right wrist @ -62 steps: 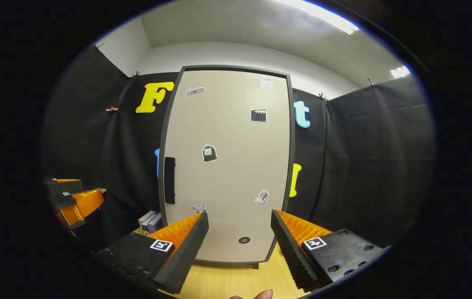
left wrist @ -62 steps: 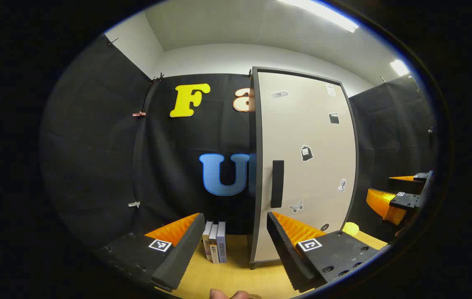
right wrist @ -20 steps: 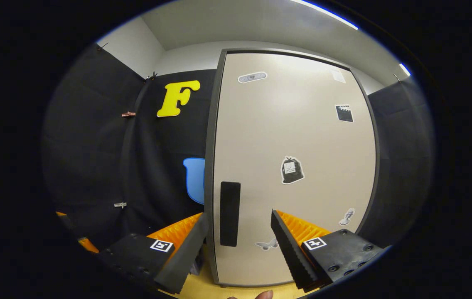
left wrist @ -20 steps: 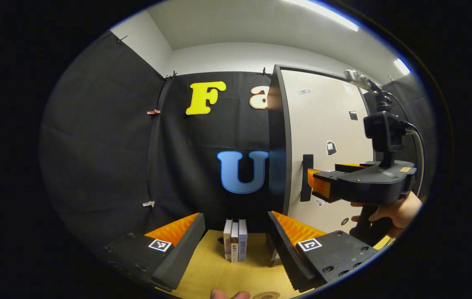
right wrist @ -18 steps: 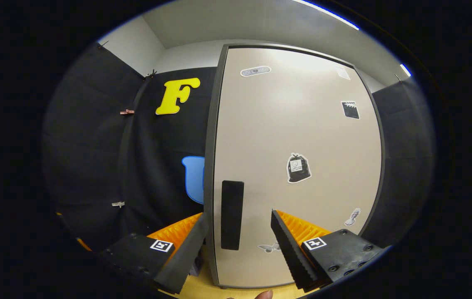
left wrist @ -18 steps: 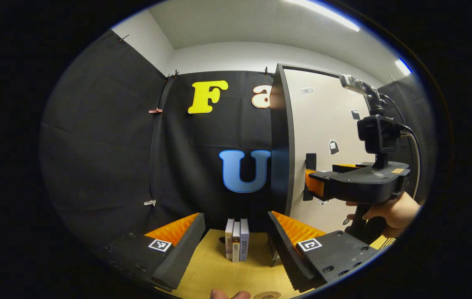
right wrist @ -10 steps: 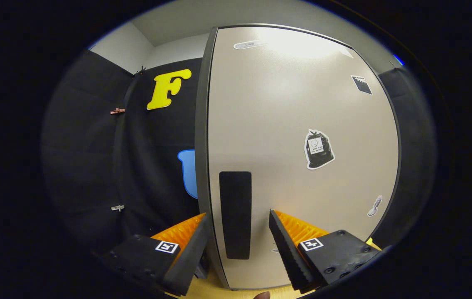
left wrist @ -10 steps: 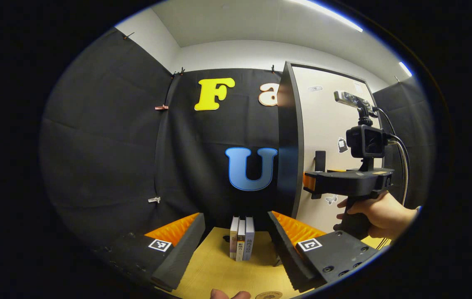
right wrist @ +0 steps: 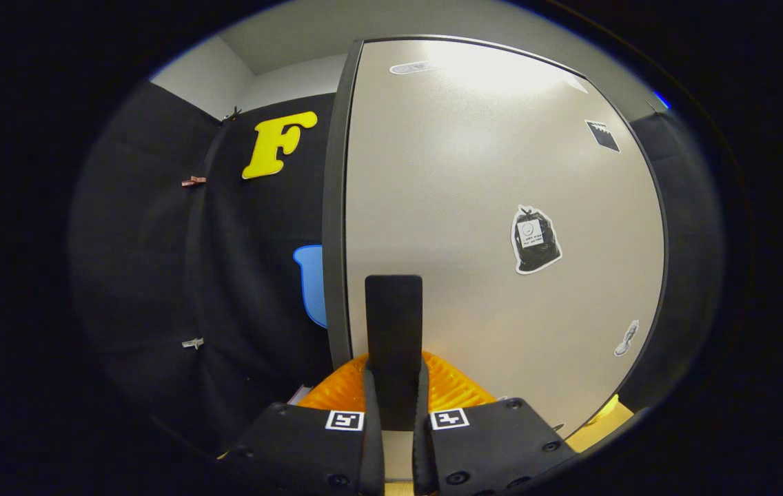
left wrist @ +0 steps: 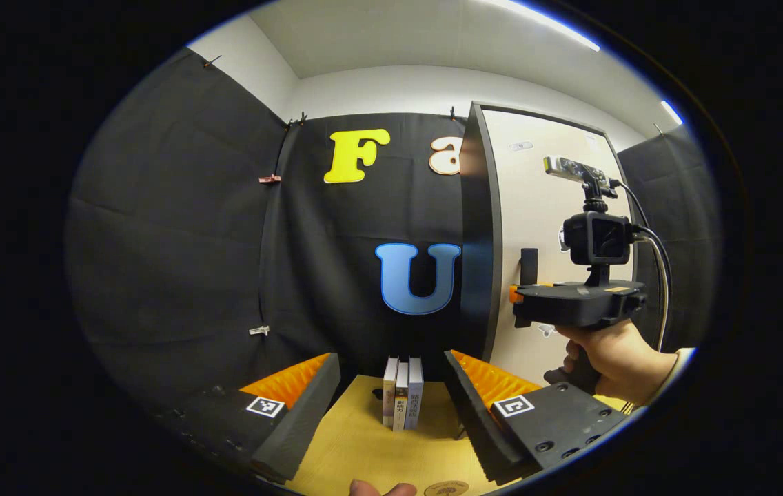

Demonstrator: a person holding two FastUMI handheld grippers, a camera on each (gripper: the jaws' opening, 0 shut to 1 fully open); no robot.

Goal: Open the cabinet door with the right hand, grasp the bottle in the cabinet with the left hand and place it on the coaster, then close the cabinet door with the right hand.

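Door handle (right wrist: 393, 344), dark vertical bar near the left edge of the cabinet door (right wrist: 502, 207), sits pinched between the two fingers of the right gripper (right wrist: 395, 441); fingers closed onto it from both sides, low on the bar. Door looks flush and not swung out yet, so the opening pull is judged not started. Bottle is behind the door, cannot tell where inside.

Left gripper (left wrist: 391, 406) has fingers spread wide with nothing between them, hovering over the desk (left wrist: 364, 441). A few upright books (left wrist: 402, 403) stand just ahead, between the fingers. Coaster (left wrist: 445, 488) lies near the right finger's base at the bottom edge. The right gripper and the hand (left wrist: 615, 362) holding it show off to the right, at the door.

Risks:
- grip is low on the handle, so a pull not along the door's arc could make the fingers slide off
- a hard yank may rock or shift the cabinet on the desk
- the swinging door could sweep towards the left gripper or the books if the left stays this close
- the bottle inside could tip if the cabinet is jolted
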